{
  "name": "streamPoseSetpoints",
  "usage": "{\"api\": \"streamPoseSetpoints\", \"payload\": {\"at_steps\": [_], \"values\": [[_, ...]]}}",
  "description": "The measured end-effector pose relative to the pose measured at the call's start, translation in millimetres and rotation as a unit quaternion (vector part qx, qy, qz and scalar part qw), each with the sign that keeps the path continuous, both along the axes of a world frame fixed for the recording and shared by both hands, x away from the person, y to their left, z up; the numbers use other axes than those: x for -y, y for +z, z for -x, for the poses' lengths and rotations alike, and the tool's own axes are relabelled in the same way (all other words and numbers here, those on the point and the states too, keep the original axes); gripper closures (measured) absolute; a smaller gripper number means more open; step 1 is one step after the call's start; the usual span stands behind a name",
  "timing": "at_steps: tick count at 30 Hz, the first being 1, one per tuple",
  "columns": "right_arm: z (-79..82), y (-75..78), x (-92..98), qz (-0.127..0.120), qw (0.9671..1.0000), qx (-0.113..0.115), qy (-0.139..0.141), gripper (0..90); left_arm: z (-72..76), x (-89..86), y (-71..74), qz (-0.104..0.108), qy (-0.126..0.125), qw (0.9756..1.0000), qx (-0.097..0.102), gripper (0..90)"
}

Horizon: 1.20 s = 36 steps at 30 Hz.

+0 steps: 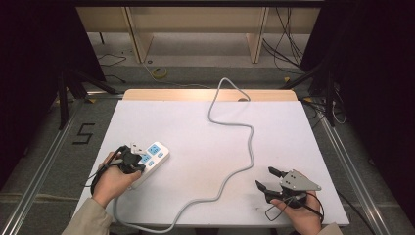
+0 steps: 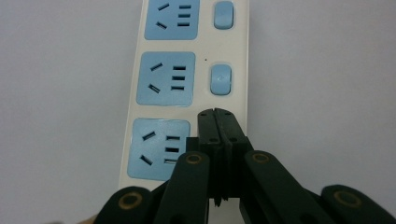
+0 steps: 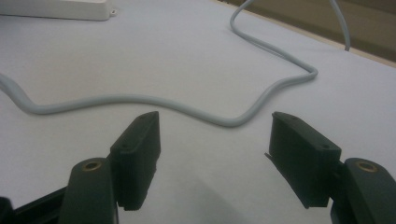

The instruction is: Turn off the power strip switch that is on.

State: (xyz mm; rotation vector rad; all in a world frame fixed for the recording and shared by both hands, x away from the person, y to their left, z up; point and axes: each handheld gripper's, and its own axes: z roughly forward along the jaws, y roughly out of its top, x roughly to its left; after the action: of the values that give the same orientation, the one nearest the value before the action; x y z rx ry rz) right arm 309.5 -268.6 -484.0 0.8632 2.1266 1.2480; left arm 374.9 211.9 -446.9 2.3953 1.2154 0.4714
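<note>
Resting near the bench's front-right corner, right tool (image 1: pixel 269 178) sits idle, jaws wide and empty, likely on standby. Left tool (image 2: pixel 218 122) has jaws pinched together, holding nothing, tips over the power strip (image 1: pixel 151 157) by its nearest switch, probably to press it. Strip lies near the front-left corner. Its grey cable (image 1: pixel 244 128) snakes off the far edge.

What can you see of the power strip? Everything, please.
The power strip is a long cream-white plastic bar lying flat at the table's near-left, angled away from the person. The left gripper view shows three pale blue socket panels, two with a blue rocker switch beside them. The left gripper, jaws together, sits over its near end. A grey cable snakes across the white tabletop toward the far edge.
</note>
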Motion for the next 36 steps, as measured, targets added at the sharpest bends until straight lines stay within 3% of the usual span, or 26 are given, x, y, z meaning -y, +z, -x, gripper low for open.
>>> {"api": "streamPoseSetpoints", "payload": {"at_steps": [17, 19, 36], "values": [[1.2, 0.2, 2.1, -0.001, 1.0, 0.002, -0.002, 34.8, -2.6, 7.1, -0.2, -0.023, -0.006, 0.9997, 0.003, 89.7], [1.6, 0.2, 2.1, -0.001, 1.0, 0.001, -0.003, 34.8, -0.8, 8.9, 3.8, -0.018, -0.01, 0.9996, -0.02, 89.7], [0.7, -0.3, 1.2, 0.001, 1.0, 0.0, -0.001, 34.8, -1.8, 6.9, 5.3, -0.031, -0.004, 0.9991, -0.028, 89.8]]}}
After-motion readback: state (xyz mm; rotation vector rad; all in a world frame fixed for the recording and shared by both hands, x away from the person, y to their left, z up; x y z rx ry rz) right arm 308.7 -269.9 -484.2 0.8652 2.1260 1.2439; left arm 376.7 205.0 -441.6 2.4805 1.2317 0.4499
